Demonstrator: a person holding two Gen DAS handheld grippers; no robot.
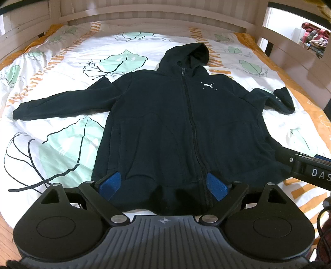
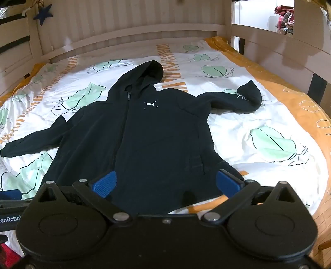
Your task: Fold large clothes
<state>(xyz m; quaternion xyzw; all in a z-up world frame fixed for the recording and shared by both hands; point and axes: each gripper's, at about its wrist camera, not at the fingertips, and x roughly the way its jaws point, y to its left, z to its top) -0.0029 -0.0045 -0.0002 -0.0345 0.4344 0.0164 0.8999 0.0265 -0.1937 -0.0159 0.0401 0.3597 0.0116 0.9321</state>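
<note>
- Lying flat and face up on the bed, a black zip-up hoodie (image 1: 175, 124) is spread out across a white quilt (image 1: 62, 68) printed with green leaves and orange stripes.
- Its zip (image 1: 190, 115) is done up to the neck, and the hood (image 1: 190, 55) points toward the pale wooden headboard (image 1: 157, 14).
- A small white logo (image 1: 209, 85) sits on the chest beside the zip.
- One sleeve (image 1: 62, 105) stretches straight out to the left side of the bed; the other sleeve (image 2: 233, 101) reaches right, with its cuff end curled back on itself.
- Down at the near edge, the left gripper (image 1: 163, 186) hovers over the hem, blue pads spread wide apart, with nothing pinched between them. From here I can't tell whether the tips touch the cloth.
- Just to its right, the right gripper (image 2: 165, 184) hangs over the hem's right corner, jaws also wide and not clamping anything.
- Both tools tilt downward toward the bottom edge of the hoodie.
- An orange border (image 2: 289, 99) of the quilt runs along the right side by the bed rail (image 2: 279, 47).
</note>
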